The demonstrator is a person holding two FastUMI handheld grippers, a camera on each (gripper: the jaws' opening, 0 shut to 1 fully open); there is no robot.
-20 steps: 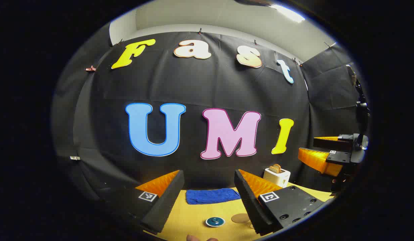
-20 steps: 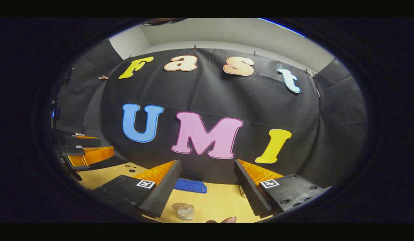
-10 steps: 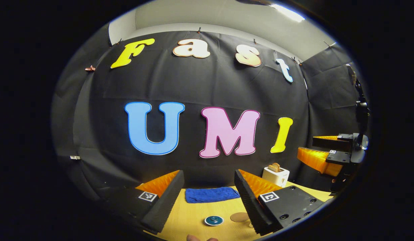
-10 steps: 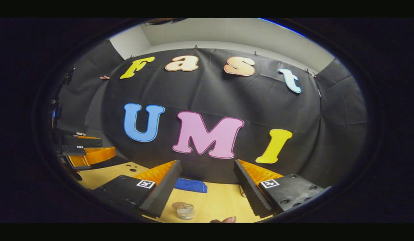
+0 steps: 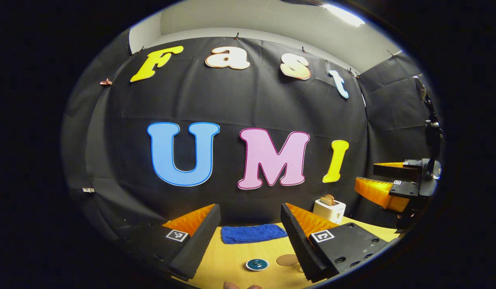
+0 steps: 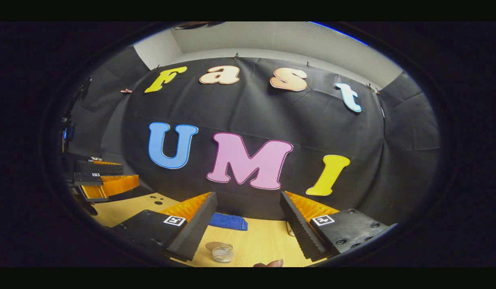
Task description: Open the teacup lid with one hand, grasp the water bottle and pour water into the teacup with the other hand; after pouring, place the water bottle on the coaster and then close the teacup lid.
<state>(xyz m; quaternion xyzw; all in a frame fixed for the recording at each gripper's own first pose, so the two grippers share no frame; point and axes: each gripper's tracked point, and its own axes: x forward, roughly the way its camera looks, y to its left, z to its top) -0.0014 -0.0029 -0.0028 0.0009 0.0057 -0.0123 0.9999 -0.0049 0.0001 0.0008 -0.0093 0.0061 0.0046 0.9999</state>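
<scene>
Left gripper view looks along the left tool [image 5: 250, 230], fingers apart and holding nothing, raised above the bench [image 5: 232, 261] — the blue teacup lid [image 5: 257, 264] lies below between the fingers, a round coaster [image 5: 287, 260] just right of it. In the right gripper view the right tool [image 6: 248, 224], also spread and empty, hangs over a glass teacup [image 6: 223, 253] touching the coaster [image 6: 212, 245] — half hidden behind it.
</scene>
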